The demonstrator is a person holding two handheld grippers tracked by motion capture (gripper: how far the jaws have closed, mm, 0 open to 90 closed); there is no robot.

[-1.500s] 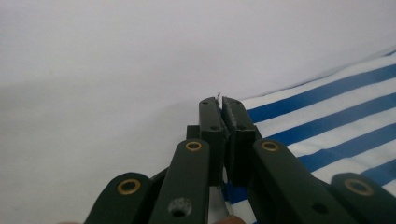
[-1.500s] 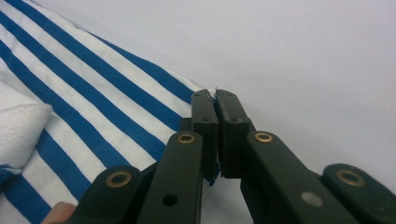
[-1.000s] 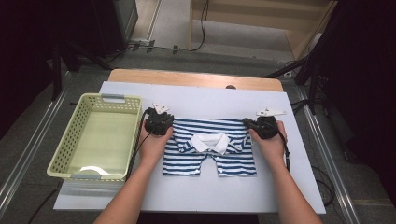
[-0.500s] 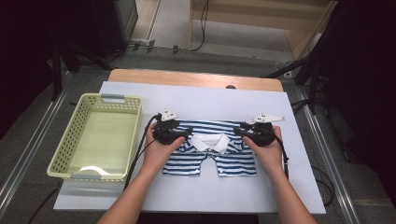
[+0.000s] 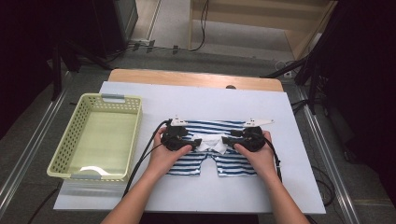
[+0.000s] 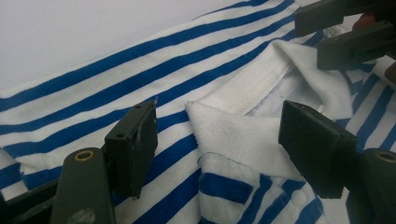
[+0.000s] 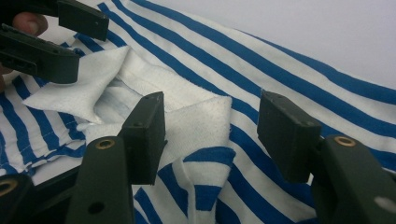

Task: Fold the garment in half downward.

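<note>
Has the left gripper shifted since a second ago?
Yes. In the high view the left gripper has moved inward, away from the basket, toward the white collar of the striped garment.

A blue-and-white striped shirt (image 5: 212, 151) lies flat on the bench, just below centre, sides folded in over the middle, its white collar (image 5: 208, 142) at the centre, opening toward 12 o'clock, hem toward 6 o'clock.

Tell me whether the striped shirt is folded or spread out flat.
Folded. The striped shirt has both sides turned in toward its white collar, edges doubled over in both gripper views.
</note>
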